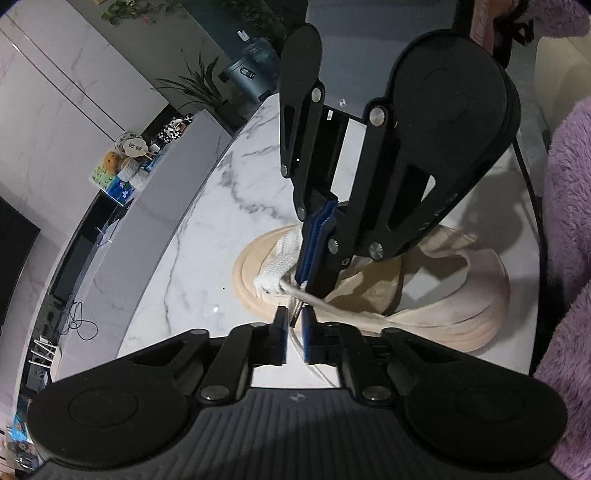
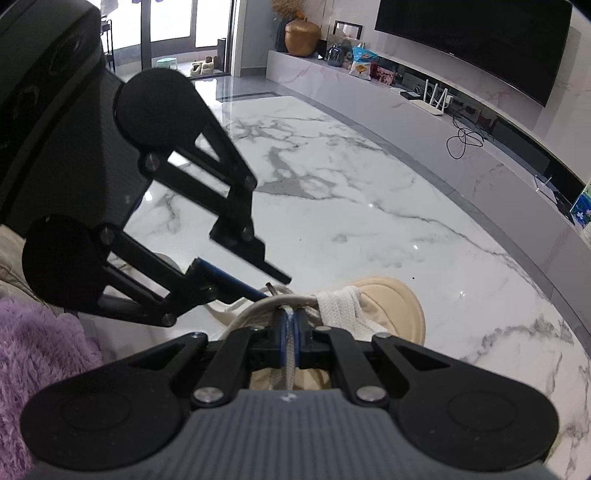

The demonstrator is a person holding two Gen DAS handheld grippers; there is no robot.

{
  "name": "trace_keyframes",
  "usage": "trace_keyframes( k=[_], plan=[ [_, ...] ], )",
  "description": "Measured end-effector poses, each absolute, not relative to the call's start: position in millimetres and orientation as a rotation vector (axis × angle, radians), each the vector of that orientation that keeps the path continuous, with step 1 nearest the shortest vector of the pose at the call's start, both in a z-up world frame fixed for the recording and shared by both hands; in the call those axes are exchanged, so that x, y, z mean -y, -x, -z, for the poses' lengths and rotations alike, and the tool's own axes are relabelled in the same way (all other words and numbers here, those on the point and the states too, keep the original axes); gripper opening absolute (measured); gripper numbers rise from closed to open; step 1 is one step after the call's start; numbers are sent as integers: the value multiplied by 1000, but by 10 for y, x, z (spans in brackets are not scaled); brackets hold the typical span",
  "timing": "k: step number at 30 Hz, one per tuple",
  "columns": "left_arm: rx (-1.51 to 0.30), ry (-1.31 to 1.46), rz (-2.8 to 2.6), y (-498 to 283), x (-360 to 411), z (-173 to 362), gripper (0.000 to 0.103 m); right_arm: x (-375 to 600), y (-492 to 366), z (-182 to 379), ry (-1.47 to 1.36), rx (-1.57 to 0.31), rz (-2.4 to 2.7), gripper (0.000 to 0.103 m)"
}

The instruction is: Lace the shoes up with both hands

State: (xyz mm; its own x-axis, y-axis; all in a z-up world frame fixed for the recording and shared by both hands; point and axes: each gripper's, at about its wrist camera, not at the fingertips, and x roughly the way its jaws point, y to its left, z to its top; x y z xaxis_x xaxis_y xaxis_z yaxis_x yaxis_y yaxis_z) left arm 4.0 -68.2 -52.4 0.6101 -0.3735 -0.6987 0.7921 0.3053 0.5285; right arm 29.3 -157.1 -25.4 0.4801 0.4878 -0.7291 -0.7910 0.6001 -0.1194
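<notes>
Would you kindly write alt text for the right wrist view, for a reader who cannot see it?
The right hand-held gripper is shut on a white shoelace above a beige shoe on a white marble table. The left hand-held gripper reaches in from the left toward the lace.

A glossy white marble table with grey veins fills the foreground. At two o'clock a long low grey console lines the marbled wall beneath a dark television. Glass doors brighten eleven o'clock.
</notes>
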Motion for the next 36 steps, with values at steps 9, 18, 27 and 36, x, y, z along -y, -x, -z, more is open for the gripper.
trace_keyframes(
  k=[9,18,27,36],
  plan=[
    [-553,-893,784,19,546,387,1,1675,-105,215,451,-651,-750,26],
    [-656,-702,718,256,67,51,1,1917,267,169,355,-609,-586,38],
    [-697,-646,651,589,-245,-148,1,2022,318,254,200,-614,-458,36],
    [-765,-572,640,632,-355,-4,1,1881,345,337,297,-563,-353,36]
  ],
)
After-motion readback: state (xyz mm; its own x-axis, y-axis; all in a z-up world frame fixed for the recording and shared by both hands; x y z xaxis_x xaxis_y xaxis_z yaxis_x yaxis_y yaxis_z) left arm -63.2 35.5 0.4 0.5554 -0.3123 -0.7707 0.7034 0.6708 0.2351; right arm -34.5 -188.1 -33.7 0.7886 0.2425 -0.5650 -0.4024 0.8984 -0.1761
